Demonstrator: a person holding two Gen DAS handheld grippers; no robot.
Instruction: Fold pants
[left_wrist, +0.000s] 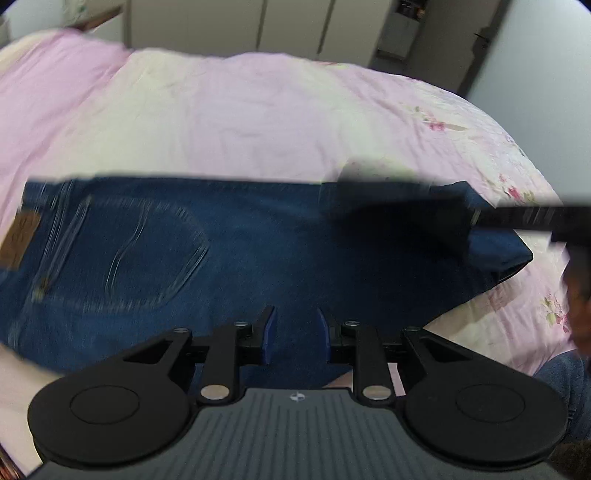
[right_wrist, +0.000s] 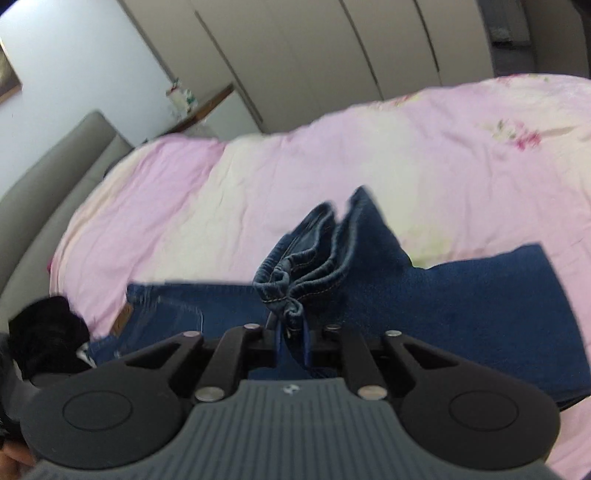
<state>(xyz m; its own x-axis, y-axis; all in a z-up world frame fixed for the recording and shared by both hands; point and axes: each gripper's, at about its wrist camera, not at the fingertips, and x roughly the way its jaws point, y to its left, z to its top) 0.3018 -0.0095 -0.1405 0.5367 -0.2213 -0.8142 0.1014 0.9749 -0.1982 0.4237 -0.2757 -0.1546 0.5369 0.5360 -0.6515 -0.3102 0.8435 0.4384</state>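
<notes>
Jeans (left_wrist: 229, 258) lie across the lower half of the left wrist view, spread on a pink bedspread (left_wrist: 229, 110), with a back pocket (left_wrist: 147, 251) and a brown leather patch (left_wrist: 20, 236) at the left. Nearest the lens, the left gripper (left_wrist: 295, 332) hovers over the denim with its blue pads parted a little and nothing pinched between them. At the right of that frame a blurred black tool crosses the cloth. In the right wrist view, the right gripper (right_wrist: 291, 343) is clamped tight on bunched hems (right_wrist: 295, 273) lifted above the rest of the pants. Farther off, pale wardrobe doors (right_wrist: 314, 48) fill the top.
</notes>
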